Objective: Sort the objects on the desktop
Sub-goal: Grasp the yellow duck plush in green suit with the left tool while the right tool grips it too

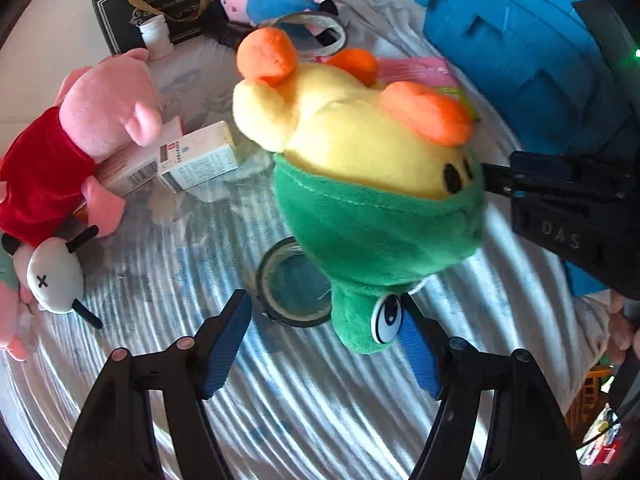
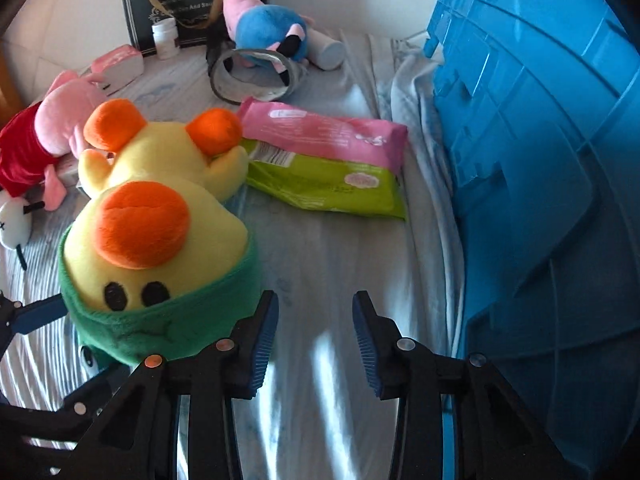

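A yellow duck plush (image 1: 360,168) with orange beak and feet and a green hood lies on the striped cloth, also seen in the right wrist view (image 2: 160,240). My left gripper (image 1: 320,348) stands open just before it, and the hood's flap with a button eye rests against the right pad without being clamped. A black tape roll (image 1: 292,292) lies on the cloth ahead of those jaws. My right gripper (image 2: 316,336) hangs over bare cloth to the right of the duck, its pads a narrow gap apart with nothing between them.
A blue crate (image 2: 540,160) walls off the right side. Pink and green wipe packs (image 2: 324,152) lie behind the duck. A pig plush in red (image 1: 92,132), small boxes (image 1: 200,156), a pig plush in blue (image 2: 268,26), a white bottle (image 2: 165,40) and a black gift bag (image 2: 192,4) fill the left and back.
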